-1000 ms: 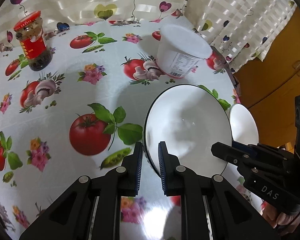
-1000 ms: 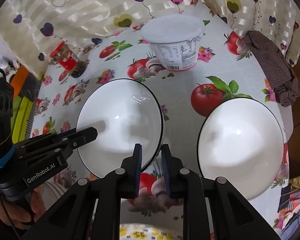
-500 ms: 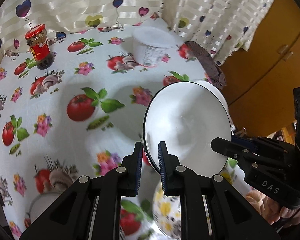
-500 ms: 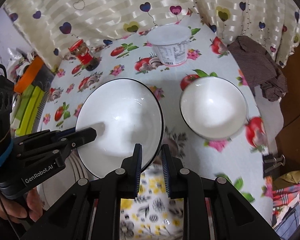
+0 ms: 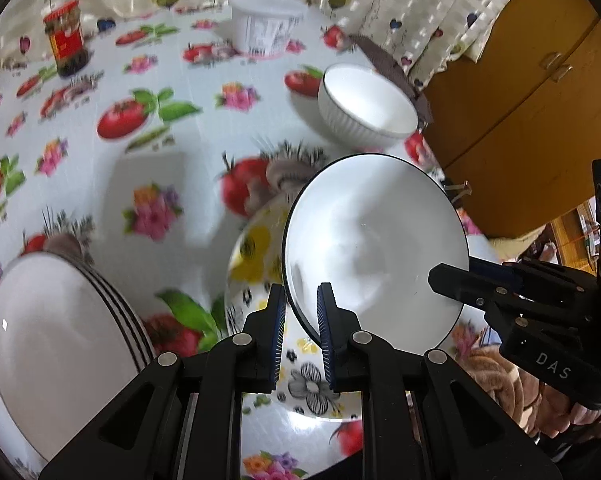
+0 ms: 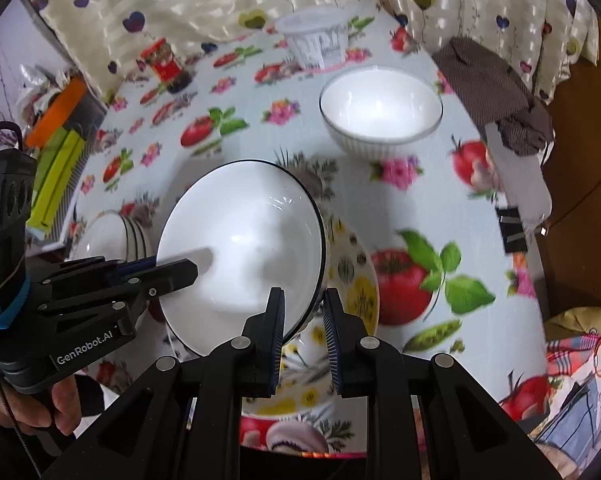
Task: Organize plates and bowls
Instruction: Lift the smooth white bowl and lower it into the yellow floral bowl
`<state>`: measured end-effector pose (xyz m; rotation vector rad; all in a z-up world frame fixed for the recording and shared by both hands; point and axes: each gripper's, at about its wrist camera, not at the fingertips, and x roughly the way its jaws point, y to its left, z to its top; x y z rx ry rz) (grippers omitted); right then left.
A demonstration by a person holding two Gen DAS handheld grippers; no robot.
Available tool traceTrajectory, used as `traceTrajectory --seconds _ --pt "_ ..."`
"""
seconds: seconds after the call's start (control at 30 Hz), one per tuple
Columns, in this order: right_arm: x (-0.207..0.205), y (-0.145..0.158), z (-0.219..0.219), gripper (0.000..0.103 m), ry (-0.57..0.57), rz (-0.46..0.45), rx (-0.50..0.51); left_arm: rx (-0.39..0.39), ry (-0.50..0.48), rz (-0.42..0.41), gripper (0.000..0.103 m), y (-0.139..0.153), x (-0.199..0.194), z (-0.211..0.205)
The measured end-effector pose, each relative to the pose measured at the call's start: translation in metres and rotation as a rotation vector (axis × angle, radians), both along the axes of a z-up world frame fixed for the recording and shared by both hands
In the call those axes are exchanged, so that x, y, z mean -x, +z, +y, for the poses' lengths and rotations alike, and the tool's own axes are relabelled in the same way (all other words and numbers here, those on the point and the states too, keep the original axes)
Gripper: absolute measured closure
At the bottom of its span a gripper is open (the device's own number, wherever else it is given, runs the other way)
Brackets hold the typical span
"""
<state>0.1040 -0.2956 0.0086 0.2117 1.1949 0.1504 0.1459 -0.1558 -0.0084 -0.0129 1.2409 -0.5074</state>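
I hold a white bowl (image 5: pixel 376 248) between my two grippers, each clamped on its thin black-lined rim from opposite sides. My left gripper (image 5: pixel 302 334) pinches the rim's near-left edge, its ribbed blue pads (image 5: pixel 278 336) closed on the glossy wall. My right gripper (image 6: pixel 303 336) grips the opposite edge, one finger inside the bowl and one outside. The bowl is smooth, round and glazed, and it tilts so that its open mouth faces toward me and upward; being round, it has no long axis.

It hangs just above a floral plate (image 5: pixel 256 240), a shallow glazed disc printed with yellow and black-and-white flowers, which lies flat on the tablecloth (image 5: pixel 160 152), a shiny plastic sheet patterned with tomatoes, mushrooms and flowers. To my left sits a stack of white plates (image 5: pixel 60 336) with dark-lined rims. Farther back stands a second bowl (image 6: pixel 380 114), white with a ribbed outer wall, upright. Behind it are a white lidded tub (image 6: pixel 318 42) and a red-capped jar (image 5: pixel 65 42).
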Motion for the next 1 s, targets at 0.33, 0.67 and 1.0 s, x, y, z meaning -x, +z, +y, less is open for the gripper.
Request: traceTrajectory --seconds 0.33,0.67,1.0 --pt "0.008 -0.023 0.003 0.084 0.022 0.056 -0.007 -0.031 -0.003 0.044 0.087 -0.019 0.011 0.002" --pt "0.009 -0.029 -0.001 0.081 0.019 0.059 -0.023 0.025 -0.003 0.047 0.084 -0.018 0.01 0.007" --pt "0.011 -0.014 -0.012 0.069 0.006 0.015 -0.019 0.043 -0.023 0.052 0.083 -0.018 0.008 0.007"
